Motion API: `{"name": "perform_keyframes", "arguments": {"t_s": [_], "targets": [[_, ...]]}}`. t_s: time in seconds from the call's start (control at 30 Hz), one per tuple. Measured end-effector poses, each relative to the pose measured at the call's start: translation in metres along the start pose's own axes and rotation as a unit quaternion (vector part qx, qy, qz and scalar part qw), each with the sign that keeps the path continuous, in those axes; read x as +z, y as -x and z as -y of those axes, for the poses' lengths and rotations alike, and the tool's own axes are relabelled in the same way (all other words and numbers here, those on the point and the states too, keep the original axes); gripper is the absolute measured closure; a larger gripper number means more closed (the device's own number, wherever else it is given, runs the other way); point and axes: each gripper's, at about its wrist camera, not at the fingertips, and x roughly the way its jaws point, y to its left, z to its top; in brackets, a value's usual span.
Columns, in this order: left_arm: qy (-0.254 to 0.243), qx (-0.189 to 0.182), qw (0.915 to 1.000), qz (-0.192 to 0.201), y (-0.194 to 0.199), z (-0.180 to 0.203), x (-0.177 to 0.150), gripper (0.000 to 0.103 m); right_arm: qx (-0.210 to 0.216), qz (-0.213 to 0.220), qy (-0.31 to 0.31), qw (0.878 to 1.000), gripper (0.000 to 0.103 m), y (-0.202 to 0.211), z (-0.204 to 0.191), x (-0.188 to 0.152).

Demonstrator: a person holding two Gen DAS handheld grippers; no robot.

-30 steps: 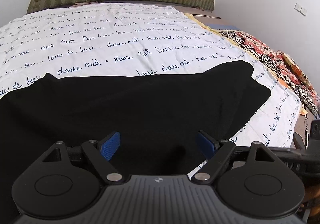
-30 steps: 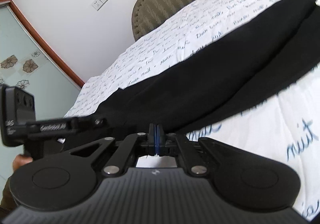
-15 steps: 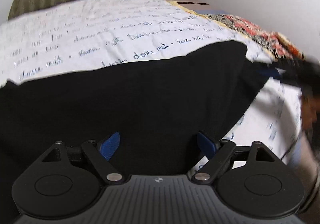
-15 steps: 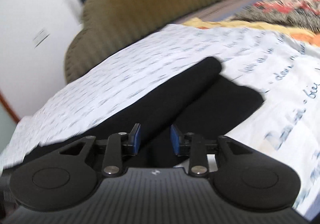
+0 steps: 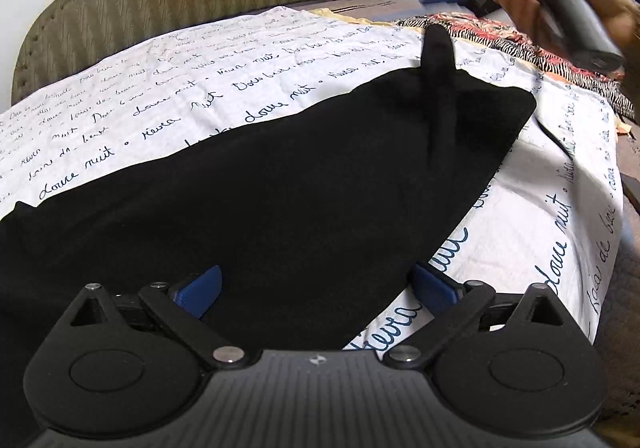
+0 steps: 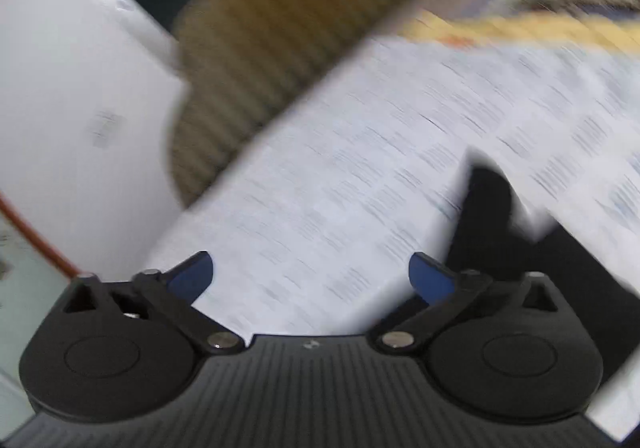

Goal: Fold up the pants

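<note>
On a white script-printed bedsheet (image 5: 248,88), black pants (image 5: 280,208) lie spread flat beneath the left gripper (image 5: 316,288), its jaws wide apart and empty; the right gripper (image 6: 310,276) hovers above, likewise open.

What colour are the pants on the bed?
Plain black pants, clearest in the left wrist view.

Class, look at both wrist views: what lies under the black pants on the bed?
The black pants lie on a white sheet printed with blue handwriting, which shows all around them. The part of the sheet beneath the pants is covered, so nothing else there can be seen.
</note>
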Motion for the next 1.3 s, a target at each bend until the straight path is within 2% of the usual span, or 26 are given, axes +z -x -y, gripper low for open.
{"name": "perform_keyframes", "arguments": {"t_s": [0.03, 0.07, 0.17, 0.2, 0.3, 0.37, 0.43, 0.5, 0.6, 0.63, 0.67, 0.7, 0.73, 0.8, 0.93, 1.03, 1.07, 1.1, 1.13, 1.17, 1.2, 1.23, 1.27, 1.3], "targets": [[0.002, -0.003, 1.0000, 0.003, 0.000, -0.002, -0.001, 0.000, 0.020, 0.016, 0.021, 0.999, 0.000, -0.002, -0.007, 0.006], [0.003, -0.006, 0.9999, 0.007, -0.001, -0.003, -0.003, 0.000, 0.016, 0.023, 0.034, 0.999, 0.000, -0.003, -0.011, 0.011], [-0.003, -0.003, 0.9998, 0.018, -0.001, -0.002, -0.006, 0.000, -0.083, 0.024, 0.070, 0.994, 0.000, 0.001, -0.011, 0.015], [-0.005, -0.001, 0.9998, 0.019, 0.000, 0.000, -0.007, 0.000, -0.100, 0.035, 0.081, 0.991, 0.000, 0.009, -0.006, 0.011], [-0.002, -0.006, 0.9998, 0.021, 0.000, -0.002, -0.007, 0.000, -0.128, 0.058, 0.076, 0.987, 0.015, 0.038, 0.021, -0.004], [0.000, -0.007, 0.9997, 0.022, -0.001, -0.003, -0.007, 0.000, -0.148, 0.058, 0.045, 0.986, 0.041, 0.054, 0.044, -0.014], [-0.002, -0.005, 0.9997, 0.024, -0.002, -0.002, -0.007, 0.000, -0.152, 0.043, 0.018, 0.987, 0.046, 0.059, 0.071, -0.020], [-0.004, -0.002, 0.9997, 0.024, -0.002, -0.001, -0.007, 0.000, -0.152, 0.028, -0.009, 0.988, 0.046, 0.058, 0.088, -0.026], [-0.004, -0.002, 0.9997, 0.024, -0.002, -0.001, -0.008, 0.000, -0.112, 0.000, -0.051, 0.992, 0.047, 0.044, 0.102, -0.032], [-0.004, -0.002, 0.9997, 0.024, -0.002, -0.001, -0.008, 0.000, -0.110, -0.006, -0.061, 0.992, 0.059, 0.036, 0.105, -0.034], [-0.004, -0.003, 0.9997, 0.025, 0.000, 0.000, -0.009, 0.000, -0.118, -0.011, -0.065, 0.991, 0.081, 0.027, 0.106, -0.035], [-0.004, -0.004, 0.9997, 0.025, 0.000, -0.001, -0.009, 0.000, -0.131, -0.013, -0.066, 0.989, 0.092, 0.020, 0.106, -0.036], [-0.003, -0.004, 0.9997, 0.025, 0.000, -0.001, -0.009, 0.000, -0.132, -0.011, -0.063, 0.989, 0.097, 0.018, 0.105, -0.037], [-0.003, -0.005, 0.9996, 0.026, 0.000, -0.001, -0.009, 0.000, -0.127, 0.010, -0.041, 0.991, 0.098, 0.026, 0.092, -0.038], [-0.003, -0.006, 0.9996, 0.027, 0.001, -0.001, -0.009, 0.000, -0.110, 0.057, 0.015, 0.992, 0.098, 0.067, 0.050, -0.033], [-0.003, -0.006, 0.9996, 0.027, 0.001, -0.001, -0.010, 0.000, -0.111, 0.080, 0.105, 0.985, 0.098, 0.084, 0.003, -0.022], [-0.003, -0.006, 0.9996, 0.027, 0.001, -0.001, -0.010, 0.000, -0.117, 0.086, 0.146, 0.979, 0.098, 0.083, -0.017, -0.019], [-0.002, -0.006, 0.9996, 0.027, 0.001, -0.001, -0.009, 0.000, -0.130, 0.089, 0.200, 0.967, 0.097, 0.079, -0.040, -0.020], [-0.003, -0.006, 0.9996, 0.027, 0.001, -0.001, -0.009, 0.000, -0.149, 0.087, 0.261, 0.950, 0.092, 0.069, -0.064, -0.024], [-0.003, -0.006, 0.9996, 0.027, 0.001, -0.001, -0.009, 0.000, -0.160, 0.074, 0.314, 0.933, 0.079, 0.057, -0.084, -0.030], [-0.003, -0.005, 0.9996, 0.027, 0.001, -0.001, -0.009, 0.000, -0.140, 0.039, 0.361, 0.921, 0.068, 0.043, -0.103, -0.038], [-0.004, -0.005, 0.9996, 0.028, 0.001, -0.001, -0.009, 0.000, -0.082, 0.000, 0.390, 0.917, 0.062, 0.032, -0.115, -0.048], [-0.003, -0.006, 0.9996, 0.028, 0.001, -0.002, -0.009, 0.000, -0.030, -0.013, 0.403, 0.915, 0.065, 0.028, -0.124, -0.056], [-0.003, -0.006, 0.9996, 0.029, 0.001, -0.002, -0.010, 0.000, -0.010, -0.016, 0.406, 0.914, 0.065, 0.027, -0.129, -0.061]]}}
